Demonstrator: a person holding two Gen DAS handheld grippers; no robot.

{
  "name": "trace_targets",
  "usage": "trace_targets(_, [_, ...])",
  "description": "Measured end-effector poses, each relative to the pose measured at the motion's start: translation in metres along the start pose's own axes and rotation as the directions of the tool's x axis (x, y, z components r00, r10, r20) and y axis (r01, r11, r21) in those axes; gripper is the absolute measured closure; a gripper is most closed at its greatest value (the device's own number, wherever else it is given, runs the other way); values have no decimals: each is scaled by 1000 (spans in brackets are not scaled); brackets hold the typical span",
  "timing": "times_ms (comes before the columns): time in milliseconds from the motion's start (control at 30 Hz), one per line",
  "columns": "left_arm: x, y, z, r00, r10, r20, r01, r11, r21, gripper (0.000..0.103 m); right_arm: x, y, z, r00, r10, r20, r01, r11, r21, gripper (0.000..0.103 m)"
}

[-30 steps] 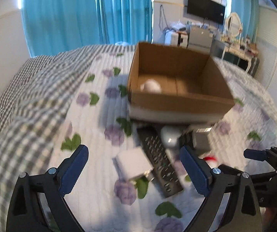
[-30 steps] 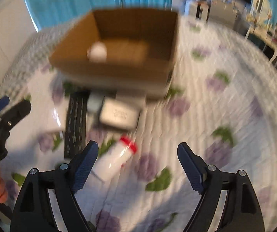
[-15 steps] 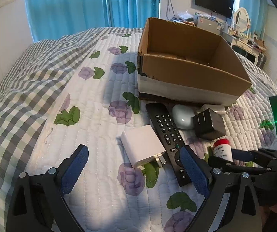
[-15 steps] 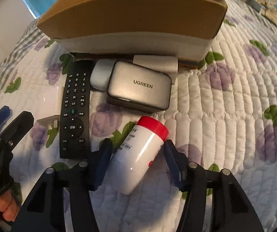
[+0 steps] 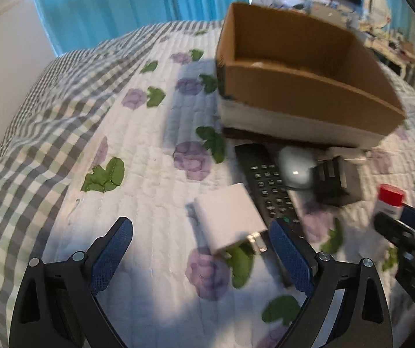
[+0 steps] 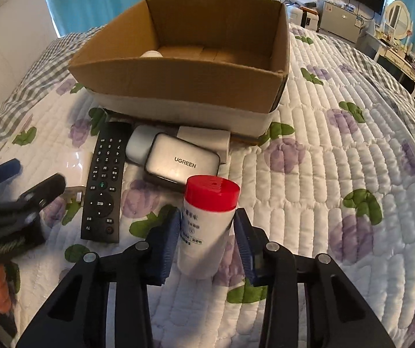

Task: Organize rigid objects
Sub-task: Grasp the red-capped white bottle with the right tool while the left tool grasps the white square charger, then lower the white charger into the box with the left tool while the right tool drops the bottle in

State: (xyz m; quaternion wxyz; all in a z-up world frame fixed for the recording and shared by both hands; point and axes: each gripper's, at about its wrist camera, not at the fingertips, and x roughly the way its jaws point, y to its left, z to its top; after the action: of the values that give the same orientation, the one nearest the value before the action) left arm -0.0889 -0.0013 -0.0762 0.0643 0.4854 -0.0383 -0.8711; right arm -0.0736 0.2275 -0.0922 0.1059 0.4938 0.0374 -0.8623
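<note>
Right gripper (image 6: 207,232): fingers pinching a white bottle (image 6: 204,232) with a red cap, held upright and clear of the quilted bed (image 6: 338,179). Left gripper (image 5: 201,249): fingers spread wide and holding nothing, above a white charger (image 5: 229,220) lying on the bed. Beside the charger lies a black remote (image 6: 104,182); next to the remote sit a pale earbud case (image 6: 139,146) and a grey power adapter (image 6: 182,162), the two touching. Beyond these stands an open cardboard box (image 6: 184,87) in the middle of the bed, with a small white item partly visible inside.
</note>
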Motion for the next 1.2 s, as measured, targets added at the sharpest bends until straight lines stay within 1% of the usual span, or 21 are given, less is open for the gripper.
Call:
trace_targets(33, [5, -1, 1, 1000, 1, -10, -1, 1000, -1, 7, 1, 2, -1, 1000, 5, -1, -4, 1000, 3, 65])
trace_targets(100, [13, -5, 1, 1000, 20, -22, -20, 1000, 15, 8, 3, 0, 9, 1000, 9, -6, -9, 1000, 4, 65])
trace_targets(167, [20, -11, 2, 999, 42, -26, -41, 998, 40, 8, 4, 1, 8, 1000, 8, -9, -8, 1000, 1, 65])
trace_targets(267, [30, -19, 4, 999, 35, -41, -32, 998, 60, 9, 6, 3, 8, 1000, 5, -12, -5, 1000, -4, 65])
trace_targets(333, [37, -25, 6, 998, 36, -50, -32, 996, 85, 15, 6, 3, 7, 1000, 2, -13, -2, 1000, -6, 65])
trace_targets(367, [40, -25, 6, 998, 34, -56, -29, 995, 91, 20, 6, 3, 7, 1000, 1, -15, -2, 1000, -7, 65])
trace_targets(400, [43, -25, 6, 997, 31, -69, -24, 995, 93, 29, 7, 3, 7, 1000, 1, -17, -1, 1000, -6, 65])
trace_targets(433, [47, -25, 4, 995, 24, -96, -15, 995, 99, 34, 7, 2, 7, 1000, 1, -18, -1, 1000, -4, 65])
trace_targets(467, [49, -25, 2, 994, 26, -101, -15, 994, 108, 39, 7, 2, 7, 1000, 1, -18, -2, 1000, -3, 65])
trace_targets(500, [48, -26, -1, 995, 30, -92, -19, 993, 119, 44, 7, 2, 7, 1000, 2, -18, -2, 1000, -1, 65])
trace_targets(600, [41, -27, -2, 997, 20, -68, -11, 992, 126, 45, 7, 1, 6, 1000, 7, -18, -7, 1000, 6, 65])
trace_targets(733, [26, -23, -4, 998, -40, -48, 45, 993, 108, 47, 5, 2, 6, 1000, 5, -12, -5, 1000, -1, 65])
trace_targets(833, [9, -27, -2, 998, -62, -12, 63, 991, 116, 47, -2, 3, 7, 1000, -1, 7, 1, 1000, -14, 66])
trace_targets(867, [1, -27, -2, 997, -79, 5, 78, 990, 115, 48, -4, 3, 7, 1000, 0, 13, 0, 1000, -16, 66])
trace_targets(1033, [-35, -31, -4, 989, -142, 39, 137, 984, 117, 48, -25, 8, 13, 998, -14, 54, 17, 999, -51, 67])
trace_targets(1100, [-49, -32, -2, 985, -161, 58, 153, 981, 123, 48, -37, 7, 21, 997, -12, 71, 16, 998, -59, 67])
trace_targets(1200, [-67, -32, 12, 978, -179, 103, 164, 976, 141, 50, -63, 5, 36, 993, -10, 116, 17, 998, -60, 67])
